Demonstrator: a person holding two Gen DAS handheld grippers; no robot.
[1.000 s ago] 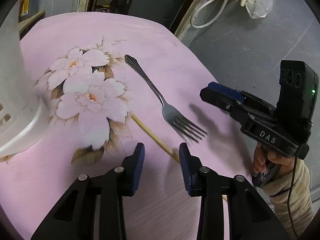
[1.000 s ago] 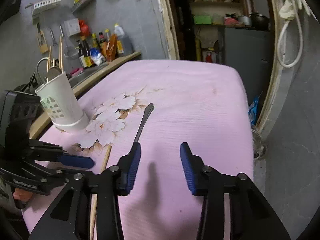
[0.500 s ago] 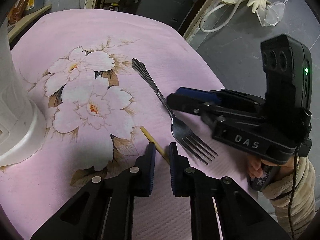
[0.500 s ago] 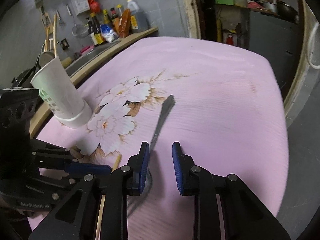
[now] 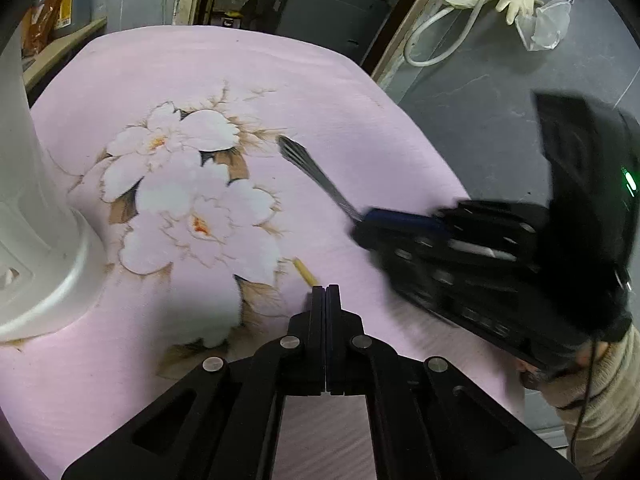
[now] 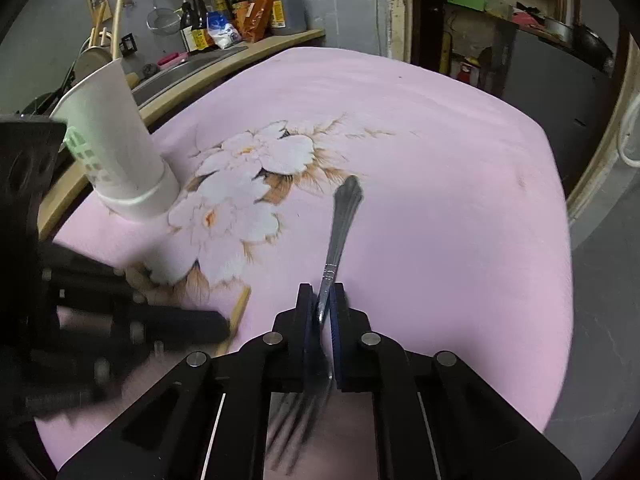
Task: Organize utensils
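Between the right fingers: the fork (image 6: 338, 240), pinched at its neck; the right gripper (image 6: 321, 300) is pressed shut on it.
Fork axis: it runs along the gripper's own line, handle end ahead of the fingertips and out over the pink cloth (image 6: 460, 200), tines back under the jaws toward the wrist.
Fork contact: the handle looks close to the cloth; whether it touches cannot be told.
Left fingers: the left gripper (image 5: 325, 292) has its pads pressed together on the chopstick (image 5: 306, 273), pinching it just behind its tip.
Chopstick axis: the short free end pokes ahead and slightly left of the left fingertips; the rest runs back under the jaws, hidden.
Holder: the white holder (image 6: 116, 148) stands upright, ahead and left of the right fingers, and at the far left of the left gripper's view, very near it.
Nearer hand: judged from both views, the left hand sits closer to the holder.
Coming move: likely a lift and a swing leftward to the holder's open top; each utensil would need tipping upright, since both long axes now lie low along the cloth.
Risk: the two grippers are just beside each other, so they could collide.
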